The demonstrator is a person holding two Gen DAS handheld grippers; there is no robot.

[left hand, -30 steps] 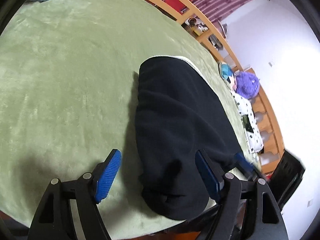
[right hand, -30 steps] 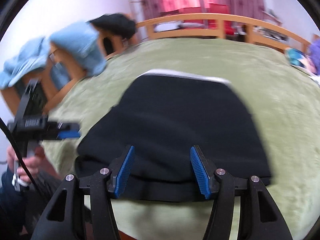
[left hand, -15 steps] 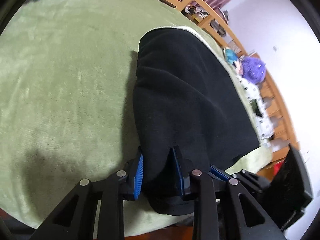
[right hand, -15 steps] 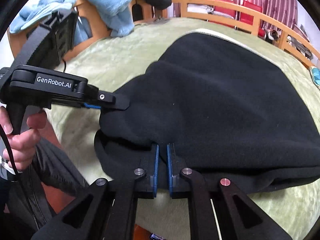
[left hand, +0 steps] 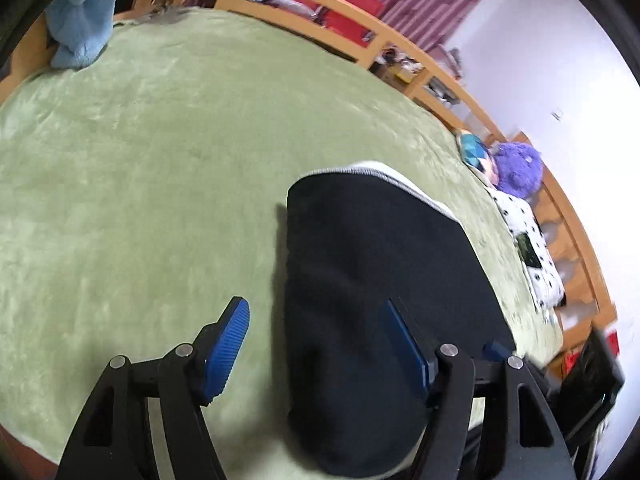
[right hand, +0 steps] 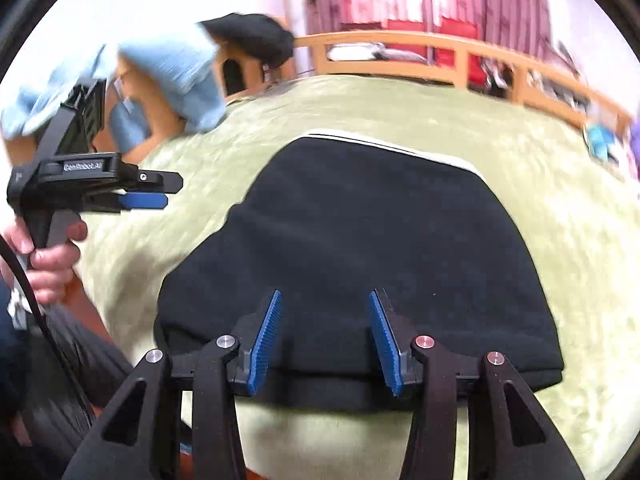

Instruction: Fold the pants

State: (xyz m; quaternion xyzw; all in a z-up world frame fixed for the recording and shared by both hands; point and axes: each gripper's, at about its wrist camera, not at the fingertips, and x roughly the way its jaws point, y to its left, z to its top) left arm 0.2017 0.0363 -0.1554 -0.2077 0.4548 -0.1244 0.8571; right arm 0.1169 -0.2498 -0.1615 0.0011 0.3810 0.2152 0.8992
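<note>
The black pants [left hand: 380, 288] lie folded into a compact stack on the green blanket [left hand: 140, 160], with a white-grey waistband edge at the far end. They also show in the right wrist view [right hand: 360, 240]. My left gripper [left hand: 316, 320] is open and empty, raised over the stack's near left edge. My right gripper [right hand: 324, 312] is open and empty above the stack's near edge. The left gripper also shows at the left of the right wrist view [right hand: 144, 192], held in a hand, clear of the cloth.
A wooden rail [left hand: 360, 20] runs round the far side of the bed. Light blue cloth [left hand: 84, 20] hangs at the far left corner. A purple plush toy [left hand: 518, 168] and a spotted cloth [left hand: 528, 232] lie at the right edge.
Half a second ago both grippers were shut on the near edge of the pants. Both have opened, let go and lifted back; the pants lie flat.
</note>
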